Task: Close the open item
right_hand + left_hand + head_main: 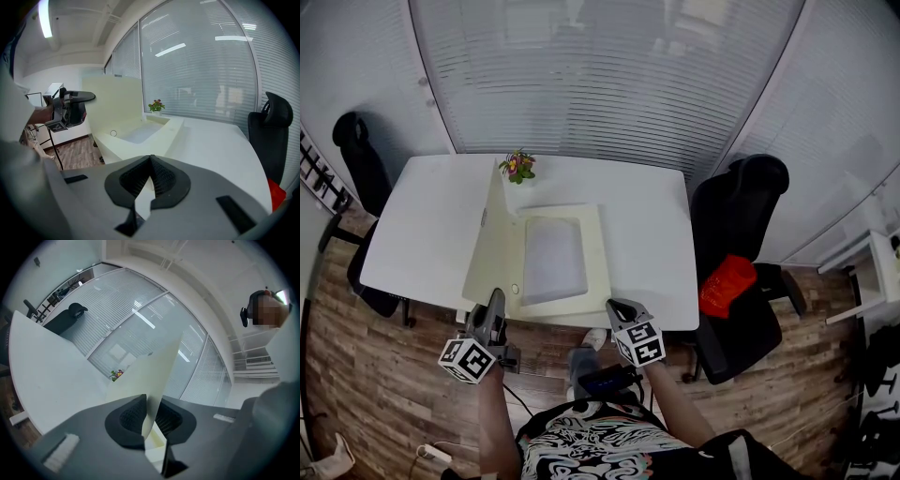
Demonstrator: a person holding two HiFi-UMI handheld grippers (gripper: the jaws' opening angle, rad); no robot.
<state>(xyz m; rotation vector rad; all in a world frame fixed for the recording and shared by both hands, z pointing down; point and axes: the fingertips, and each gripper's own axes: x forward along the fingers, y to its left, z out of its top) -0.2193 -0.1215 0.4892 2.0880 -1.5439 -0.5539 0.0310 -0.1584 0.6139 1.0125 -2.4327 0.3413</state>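
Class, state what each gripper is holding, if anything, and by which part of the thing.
The left gripper pinches the raised cream lid by its near free edge. The right gripper is shut and holds nothing.

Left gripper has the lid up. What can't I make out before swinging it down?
- Grey panel inside the box: washed out in the head view, material unclear.
- Round mark on the box's near rim: too small in the head and right gripper views; clasp or hole unknown.
- Box base in the left gripper view: hidden behind the lid and left gripper.
- Table left of the lid: hidden by it in the head view.
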